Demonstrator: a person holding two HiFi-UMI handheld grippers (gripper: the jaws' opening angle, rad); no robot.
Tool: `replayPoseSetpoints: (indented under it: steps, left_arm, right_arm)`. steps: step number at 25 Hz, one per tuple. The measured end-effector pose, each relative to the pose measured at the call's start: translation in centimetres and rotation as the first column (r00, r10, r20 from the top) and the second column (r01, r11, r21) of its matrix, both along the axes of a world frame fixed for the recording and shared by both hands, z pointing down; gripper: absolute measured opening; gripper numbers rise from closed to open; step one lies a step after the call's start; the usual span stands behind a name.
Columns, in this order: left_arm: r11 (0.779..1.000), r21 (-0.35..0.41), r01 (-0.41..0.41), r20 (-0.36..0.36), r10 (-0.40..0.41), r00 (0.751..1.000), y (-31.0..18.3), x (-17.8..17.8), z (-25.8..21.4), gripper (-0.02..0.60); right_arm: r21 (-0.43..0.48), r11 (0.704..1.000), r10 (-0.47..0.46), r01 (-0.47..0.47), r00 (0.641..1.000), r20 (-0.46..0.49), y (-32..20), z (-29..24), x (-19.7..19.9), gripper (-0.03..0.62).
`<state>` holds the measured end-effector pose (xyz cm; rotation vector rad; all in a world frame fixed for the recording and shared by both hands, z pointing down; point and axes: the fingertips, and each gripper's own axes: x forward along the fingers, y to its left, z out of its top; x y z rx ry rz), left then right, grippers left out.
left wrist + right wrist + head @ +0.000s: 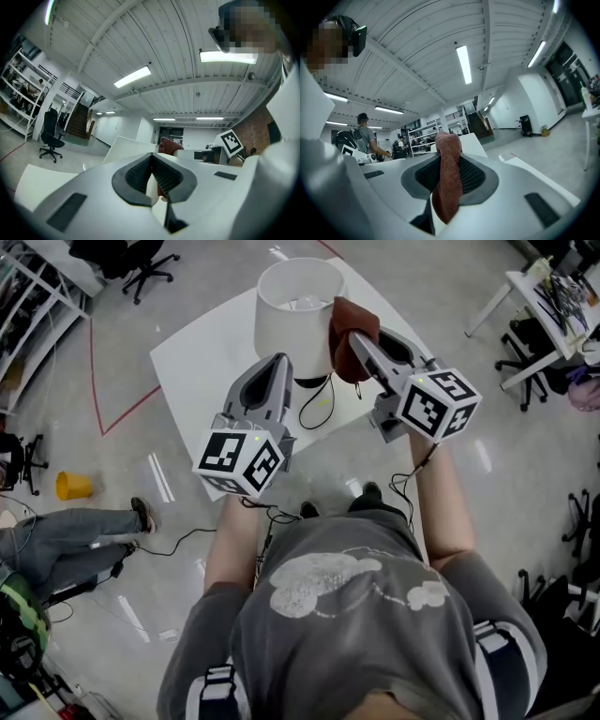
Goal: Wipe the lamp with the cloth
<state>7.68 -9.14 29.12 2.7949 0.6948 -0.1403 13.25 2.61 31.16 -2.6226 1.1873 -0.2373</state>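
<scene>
Your right gripper (pixel 356 337) is clenched on the reddish-brown woven cloth (pixel 341 322). In the right gripper view the fabric (pixel 449 174) hangs pinched between the dark ribbed pads (pixel 472 174). The cloth lies against the right side of the white lamp with a cylindrical shade (pixel 295 310), which stands on the white square table (pixel 202 362). The lamp's black cord (pixel 319 407) loops towards you. Your left gripper (pixel 278 362) sits just beside the shade's lower left edge, its jaws pressed together on nothing.
</scene>
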Motion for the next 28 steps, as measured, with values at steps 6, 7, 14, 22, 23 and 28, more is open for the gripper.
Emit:
replayPoseSetpoints:
  steps: [6, 7, 14, 22, 23, 28]
  left_arm:
    - [0.996, -0.001, 0.09, 0.013, -0.09, 0.996, 1.1, 0.9, 0.5, 0.008]
    - [0.994, -0.006, 0.109, 0.02, -0.108, 0.994, 1.1, 0.9, 0.7, 0.008]
    - [0.979, -0.01, 0.204, 0.068, -0.203, 0.977, 2.2, 1.4, 2.6, 0.008]
    - [0.954, 0.002, 0.301, 0.128, -0.298, 0.946, 3.8, 0.8, 4.9, 0.008]
    - [0.951, 0.003, 0.31, 0.135, -0.307, 0.942, 4.0, 0.8, 5.1, 0.008]
    - [0.935, 0.011, 0.354, 0.17, -0.35, 0.921, 4.8, 0.8, 6.5, 0.008]
  right_arm:
    - [0.018, 0.995, -0.098, 0.097, 0.994, 0.045, 0.4, 1.9, 1.3, 0.091]
    - [0.023, 0.993, -0.119, 0.118, 0.991, 0.06, 0.3, 2.3, 1.4, 0.091]
    - [0.031, 0.968, -0.25, 0.248, 0.962, 0.11, -0.2, 4.4, 1.6, 0.091]
    - [0.021, 0.941, -0.336, 0.339, 0.923, 0.188, 0.8, 7.9, 1.4, 0.091]
    - [0.021, 0.938, -0.342, 0.345, 0.919, 0.197, 0.8, 8.3, 1.5, 0.091]
    - [0.003, 0.924, -0.374, 0.383, 0.899, 0.228, 1.2, 10.3, 2.1, 0.091]
